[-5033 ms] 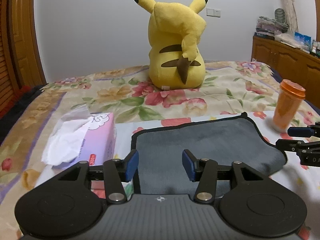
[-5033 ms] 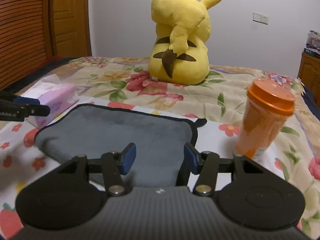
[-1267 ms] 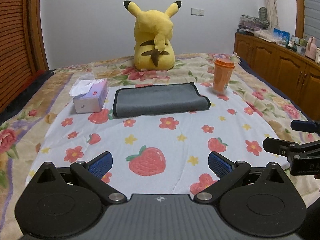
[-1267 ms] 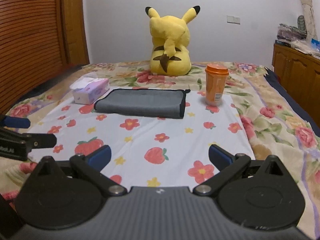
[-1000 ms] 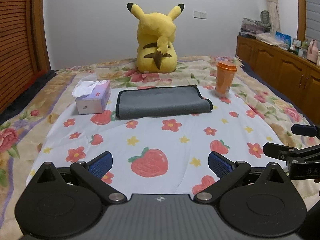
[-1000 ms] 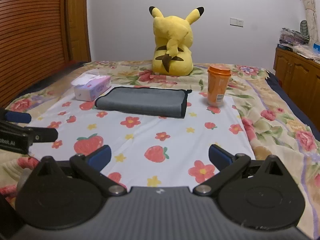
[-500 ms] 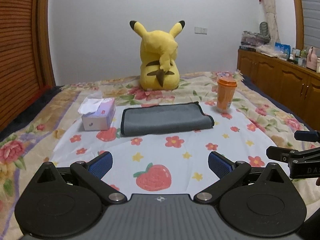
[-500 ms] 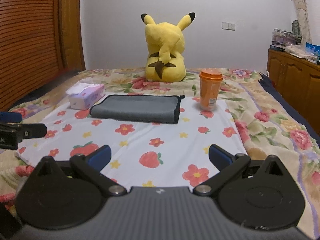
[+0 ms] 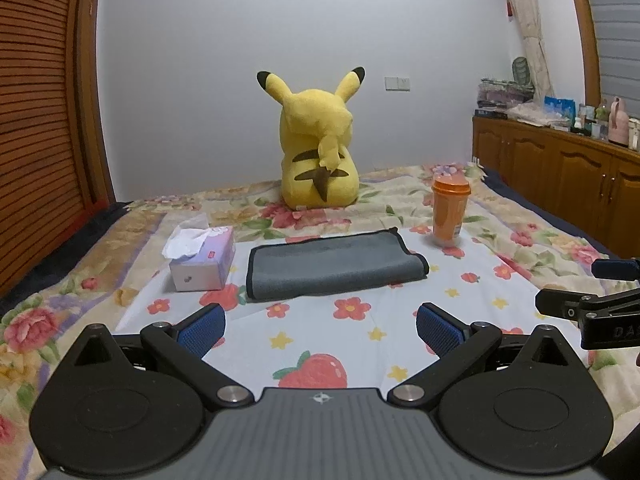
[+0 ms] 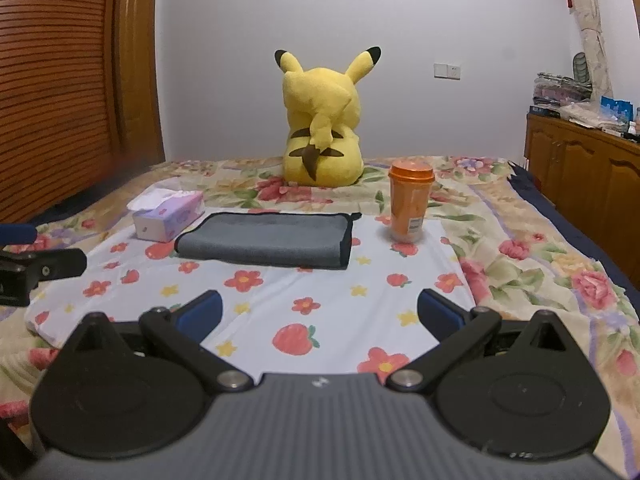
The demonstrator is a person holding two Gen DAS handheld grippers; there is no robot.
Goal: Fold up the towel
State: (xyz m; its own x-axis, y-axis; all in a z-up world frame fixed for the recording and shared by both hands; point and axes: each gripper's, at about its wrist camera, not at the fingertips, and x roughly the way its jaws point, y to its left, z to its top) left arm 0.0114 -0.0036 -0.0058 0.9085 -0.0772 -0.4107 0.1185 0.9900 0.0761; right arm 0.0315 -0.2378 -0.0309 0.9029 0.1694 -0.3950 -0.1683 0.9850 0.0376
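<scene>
Spilling white tissues, the tissue box (image 9: pixel 202 261) sits beside the folded towel (image 9: pixel 334 266); left gripper (image 9: pixel 320 328) and right gripper (image 10: pixel 320 314) gape empty, well short of it.

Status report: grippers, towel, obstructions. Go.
Left gripper and right gripper open, empty, short of the towel. Gray towel folded flat on the sheet. Tissue box and orange cup flank it.
</scene>
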